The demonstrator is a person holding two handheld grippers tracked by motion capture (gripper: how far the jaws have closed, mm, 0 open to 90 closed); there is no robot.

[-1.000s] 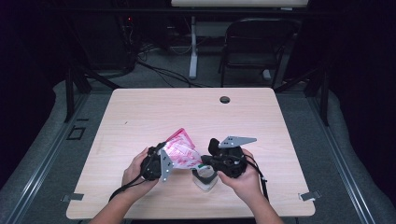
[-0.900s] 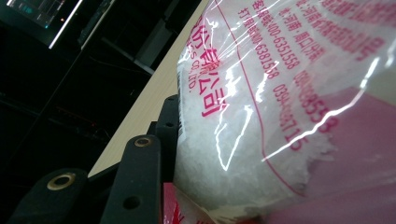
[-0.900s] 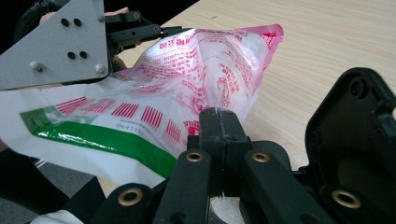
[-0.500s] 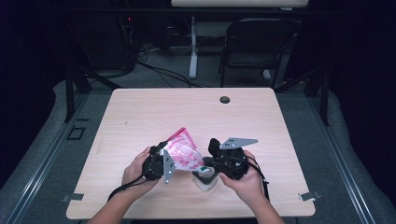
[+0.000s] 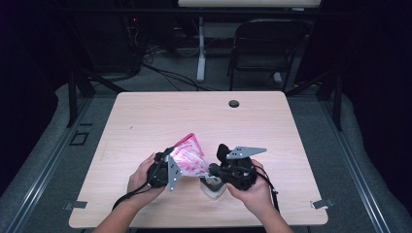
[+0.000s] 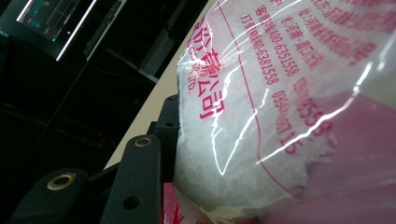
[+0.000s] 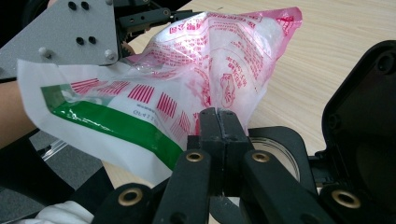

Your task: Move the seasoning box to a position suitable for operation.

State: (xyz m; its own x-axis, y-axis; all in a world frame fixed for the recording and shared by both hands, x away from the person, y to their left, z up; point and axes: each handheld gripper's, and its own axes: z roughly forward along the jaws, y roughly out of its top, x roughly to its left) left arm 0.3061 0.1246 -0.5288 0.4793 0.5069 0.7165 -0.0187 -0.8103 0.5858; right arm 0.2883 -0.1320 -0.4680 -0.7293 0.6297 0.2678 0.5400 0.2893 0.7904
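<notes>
While the right gripper [image 7: 219, 116] keeps its two black jaws pressed flat together on a thin edge of the plastic bag [image 7: 224, 60], the left gripper [image 5: 167, 167] has its jaws partway apart around the fat body of the same bag, one jaw lying against the white grains seen through the film in the left gripper view. One bag is in hand: clear film printed in pink and red, with a green band and white flap along one end, filled with white granules. It hangs between the two grippers, lifted off the table [image 5: 145, 116] near its front edge, its pink corner pointing up and away from the person.

Below the right gripper one small clear container [image 5: 212, 188] stands on the wood, just beneath the bag's lower end; in the right gripper view its round rim shows behind the jaws. Two hands hold the tools, the left hand [image 5: 141, 174] and the right hand [image 5: 252, 191], both coming in from the near edge. One dark round hole [image 5: 234, 103] sits near the far edge of the table, well apart from the bag. One black chair [image 5: 265, 48] stands beyond the table.
</notes>
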